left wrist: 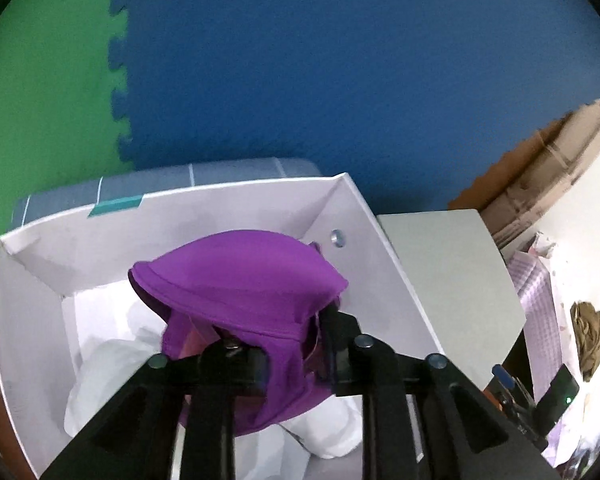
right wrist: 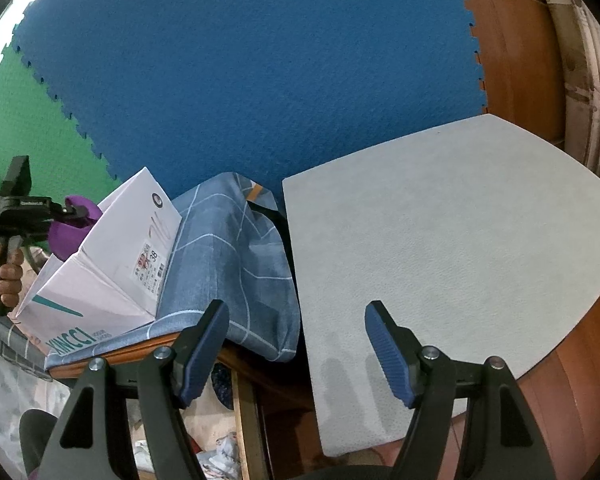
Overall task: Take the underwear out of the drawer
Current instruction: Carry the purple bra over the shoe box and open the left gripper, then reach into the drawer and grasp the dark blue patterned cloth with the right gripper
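**Purple underwear lifted above the box**

The purple underwear is a bunched, padded piece with a stitched hem, hanging over the white cardboard box serving as drawer, nearer its right wall, above crumpled white paper.

Top of the white box is wide open, so straight up is free. Its walls fence in all four sides, and crumpled white paper fills the floor. To the right, the grey board is bare and flat. The blue cloth bunches up between box and board.
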The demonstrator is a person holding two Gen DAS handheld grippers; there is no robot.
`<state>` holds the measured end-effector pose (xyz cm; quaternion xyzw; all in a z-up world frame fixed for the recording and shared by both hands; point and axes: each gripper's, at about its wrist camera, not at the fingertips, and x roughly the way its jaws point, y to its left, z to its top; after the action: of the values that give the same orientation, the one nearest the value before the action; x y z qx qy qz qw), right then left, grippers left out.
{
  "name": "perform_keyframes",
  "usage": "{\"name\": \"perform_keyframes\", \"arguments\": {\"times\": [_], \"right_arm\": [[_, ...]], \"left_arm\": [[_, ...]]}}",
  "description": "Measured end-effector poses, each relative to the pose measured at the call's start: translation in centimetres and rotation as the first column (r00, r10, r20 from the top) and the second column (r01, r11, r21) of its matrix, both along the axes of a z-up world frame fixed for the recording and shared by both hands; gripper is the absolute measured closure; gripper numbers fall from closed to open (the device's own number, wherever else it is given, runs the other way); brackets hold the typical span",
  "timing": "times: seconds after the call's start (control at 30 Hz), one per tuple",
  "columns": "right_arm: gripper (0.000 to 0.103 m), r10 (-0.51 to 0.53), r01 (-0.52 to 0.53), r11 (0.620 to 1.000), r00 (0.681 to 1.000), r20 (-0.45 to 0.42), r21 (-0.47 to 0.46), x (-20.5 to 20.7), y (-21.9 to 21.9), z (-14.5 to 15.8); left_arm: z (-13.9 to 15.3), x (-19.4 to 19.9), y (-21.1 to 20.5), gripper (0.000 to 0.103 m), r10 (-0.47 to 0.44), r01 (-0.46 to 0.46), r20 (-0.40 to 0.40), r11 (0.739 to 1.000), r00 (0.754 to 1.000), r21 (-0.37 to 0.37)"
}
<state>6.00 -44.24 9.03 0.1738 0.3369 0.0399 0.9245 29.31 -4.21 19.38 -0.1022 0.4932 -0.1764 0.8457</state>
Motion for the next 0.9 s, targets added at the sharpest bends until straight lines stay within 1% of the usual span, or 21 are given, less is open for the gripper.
{"name": "perform_keyframes", "arguments": {"times": [0.03, 0.07, 0.1, 0.17, 0.23, 0.27, 0.33, 0.37, 0.43, 0.47, 0.5, 0.6, 0.63, 0.67, 0.7, 0.8, 0.87, 0.9], "right_arm": [[0.031, 0.0, 0.0, 1.0, 1.0, -0.001, -0.001, 0.0, 0.0, 0.0], [0.031, 0.0, 0.0, 1.0, 1.0, -0.002, -0.003, 0.0, 0.1, 0.0], [0.031, 0.001, -0.001, 1.0, 1.0, -0.002, -0.006, 0.0, 0.1, 0.0], [0.031, 0.002, -0.002, 1.0, 1.0, -0.004, -0.012, 0.1, 0.2, -0.1], [0.031, 0.001, -0.001, 1.0, 1.0, -0.005, -0.02, 0.1, 0.2, -0.1], [0.031, -0.001, 0.0, 1.0, 1.0, -0.007, -0.022, 0.1, 0.2, -0.1], [0.031, -0.004, 0.003, 1.0, 1.0, -0.012, -0.031, 0.1, 0.3, -0.2], [0.031, -0.005, 0.004, 0.999, 1.0, -0.012, -0.037, 0.1, 0.3, -0.2], [0.031, -0.006, 0.006, 0.999, 1.0, -0.013, -0.051, 0.1, 0.4, -0.2], [0.031, -0.007, 0.006, 0.998, 1.0, -0.016, -0.056, 0.1, 0.5, -0.2], [0.031, -0.007, 0.006, 0.998, 1.0, -0.02, -0.061, 0.2, 0.5, -0.2], [0.031, -0.009, 0.007, 0.997, 1.0, -0.024, -0.081, 0.2, 0.8, -0.2], [0.031, -0.008, 0.006, 0.996, 1.0, -0.022, -0.092, 0.1, 0.9, -0.1], [0.031, -0.006, 0.004, 0.995, 1.0, -0.02, -0.099, 0.1, 1.0, -0.1], [0.031, -0.004, 0.002, 0.995, 1.0, -0.017, -0.104, 0.0, 1.1, 0.0], [0.031, 0.003, -0.002, 0.993, 1.0, 0.009, -0.12, -0.5, 1.3, 0.4], [0.031, 0.038, -0.036, 0.99, 0.999, 0.011, -0.138, -0.6, 2.1, 0.6], [0.031, 0.068, -0.067, 0.987, 0.998, 0.001, -0.147, -0.6, 2.7, 0.6]], "left_arm": [[-0.4, -0.1, 0.2, 0.073, 0.009, -0.009, -0.018, 1.0, 1.0, 0.003], [-0.7, -0.1, 0.3, 0.071, 0.021, -0.02, -0.031, 1.0, 0.999, 0.011], [-0.7, -0.2, 0.4, 0.069, 0.038, -0.037, -0.032, 0.999, 0.999, 0.024], [-0.7, -0.4, 0.6, 0.06, 0.061, -0.061, -0.015, 0.997, 0.998, 0.04], [-0.3, -0.8, 0.9, 0.033, 0.101, -0.101, 0.008, 0.993, 0.995, 0.063], [0.1, -1.1, 1.2, 0.029, 0.116, -0.118, 0.035, 0.991, 0.993, 0.06], [1.6, -2.3, 1.8, 0.021, 0.134, -0.137, 0.124, 0.99, 0.983, 0.019], [2.3, -2.9, 2.0, 0.019, 0.142, -0.146, 0.162, 0.989, 0.977, 0.009], [4.0, -4.7, 2.2, 0.009, 0.17, -0.18, 0.256, 0.984, 0.952, 0.016], [4.7, -5.5, 2.3, 0.007, 0.174, -0.187, 0.297, 0.982, 0.939, 0.017], [5.5, -6.5, 2.2, 0.003, 0.172, -0.19, 0.339, 0.981, 0.925, 0.022], [7.1, -10.0, 2.3, 0.002, 0.144, -0.189, 0.433, 0.98, 0.89, 0.062], [7.4, -11.0, 2.7, 0.002, 0.136, -0.188, 0.452, 0.98, 0.881, 0.071], [7.4, -12.8, 2.9, 0.002, 0.121, -0.18, 0.473, 0.98, 0.873, 0.082], [7.3, -14.2, 3.3, 0.001, 0.107, -0.172, 0.485, 0.981, 0.868, 0.09], [6.1, -18.3, 4.5, 0.001, 0.085, -0.173, 0.512, 0.977, 0.855, 0.128], [4.4, -21.6, 5.9, 0.001, 0.078, -0.204, 0.522, 0.961, 0.85, 0.189], [3.6, -22.2, 6.2, 0.001, 0.077, -0.216, 0.524, 0.954, 0.848, 0.208]]}}
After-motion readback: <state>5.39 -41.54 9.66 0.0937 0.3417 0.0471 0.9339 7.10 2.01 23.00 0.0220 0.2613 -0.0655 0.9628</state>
